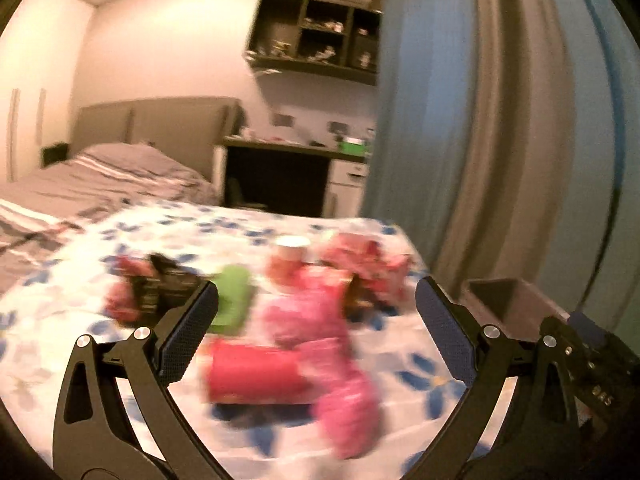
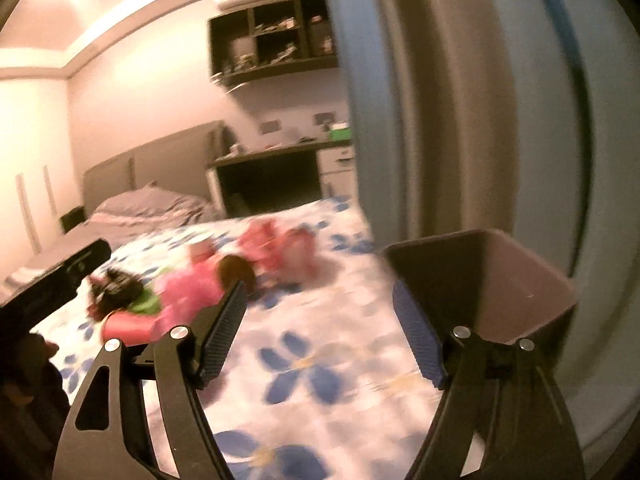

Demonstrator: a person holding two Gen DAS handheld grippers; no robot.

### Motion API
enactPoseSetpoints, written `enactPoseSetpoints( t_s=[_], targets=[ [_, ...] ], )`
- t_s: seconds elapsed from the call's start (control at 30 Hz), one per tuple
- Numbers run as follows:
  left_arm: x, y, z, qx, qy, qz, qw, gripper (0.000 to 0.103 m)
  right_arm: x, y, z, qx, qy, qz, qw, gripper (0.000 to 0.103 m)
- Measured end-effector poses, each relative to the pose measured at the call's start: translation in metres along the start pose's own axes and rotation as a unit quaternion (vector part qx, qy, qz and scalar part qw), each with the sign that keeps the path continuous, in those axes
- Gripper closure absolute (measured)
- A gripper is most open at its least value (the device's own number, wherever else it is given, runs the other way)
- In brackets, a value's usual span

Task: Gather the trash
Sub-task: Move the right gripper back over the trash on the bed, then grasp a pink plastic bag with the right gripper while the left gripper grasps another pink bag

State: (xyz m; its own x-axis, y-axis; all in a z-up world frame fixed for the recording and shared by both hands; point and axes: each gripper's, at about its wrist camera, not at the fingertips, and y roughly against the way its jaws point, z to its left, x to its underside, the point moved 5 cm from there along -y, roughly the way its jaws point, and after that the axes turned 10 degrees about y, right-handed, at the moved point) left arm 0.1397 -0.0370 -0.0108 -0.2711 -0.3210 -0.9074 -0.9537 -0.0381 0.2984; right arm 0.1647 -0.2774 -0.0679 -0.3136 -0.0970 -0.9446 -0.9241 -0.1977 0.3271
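Both tongs hang spread & empty over the blue-flowered white bedspread (image 1: 100,304). Left tongs (image 1: 316,332) point at a blurry heap of trash: a red cylinder-shaped tube lying on its side (image 1: 252,372), crumpled pink plastic wrappers (image 1: 316,320), a green rolled packet (image 1: 232,296), a dark crinkled wrapper (image 1: 160,284), a small white-topped cup (image 1: 292,248). Right tongs (image 2: 320,328) sit nearer the dark square-mouthed bin (image 2: 500,280) by the bed's edge. Looks like the reach-in step, nothing picked yet; next prob. lower left tongs round the tube & close. Room: grey headboard (image 1: 160,128), dark wall shelf (image 1: 316,36), blue-grey curtain (image 1: 480,120), desk surface (image 1: 296,148) behind
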Motion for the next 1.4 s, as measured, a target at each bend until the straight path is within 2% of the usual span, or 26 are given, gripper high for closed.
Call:
enactPoseSetpoints(
  t_s=[0.17,0.37,0.53,0.67,0.87,1.13,1.2,1.4],
  targets=[
    [-0.01,0.02,0.052,-0.038,0.033,-0.021,0.9985,0.006,0.009,-0.013,0.051,-0.046,0.03,0.026,0.998,0.029],
    [-0.018,0.033,0.086,-0.061,0.058,-0.033,0.9959,0.006,0.023,-0.029,0.098,-0.087,0.057,0.061,0.993,0.029],
    [-0.018,0.034,0.102,-0.067,0.071,-0.034,0.9946,0.006,0.03,-0.043,0.126,-0.098,0.079,0.084,0.988,0.03],
    [-0.017,0.034,0.11,-0.068,0.077,-0.033,0.9942,0.006,0.034,-0.054,0.139,-0.094,0.092,0.101,0.986,0.034],
    [-0.014,0.029,0.116,-0.066,0.08,-0.025,0.9943,0.006,0.041,-0.072,0.143,-0.093,0.098,0.133,0.982,0.046],
    [-0.01,0.021,0.112,-0.052,0.077,-0.018,0.9955,0.006,0.046,-0.084,0.145,-0.101,0.103,0.16,0.977,0.073],
    [-0.008,0.019,0.109,-0.049,0.073,-0.014,0.996,0.006,0.046,-0.084,0.144,-0.101,0.105,0.158,0.977,0.079],
    [-0.002,0.012,0.095,-0.035,0.06,-0.006,0.9975,0.006,0.04,-0.076,0.132,-0.089,0.103,0.134,0.982,0.084]
  ],
)
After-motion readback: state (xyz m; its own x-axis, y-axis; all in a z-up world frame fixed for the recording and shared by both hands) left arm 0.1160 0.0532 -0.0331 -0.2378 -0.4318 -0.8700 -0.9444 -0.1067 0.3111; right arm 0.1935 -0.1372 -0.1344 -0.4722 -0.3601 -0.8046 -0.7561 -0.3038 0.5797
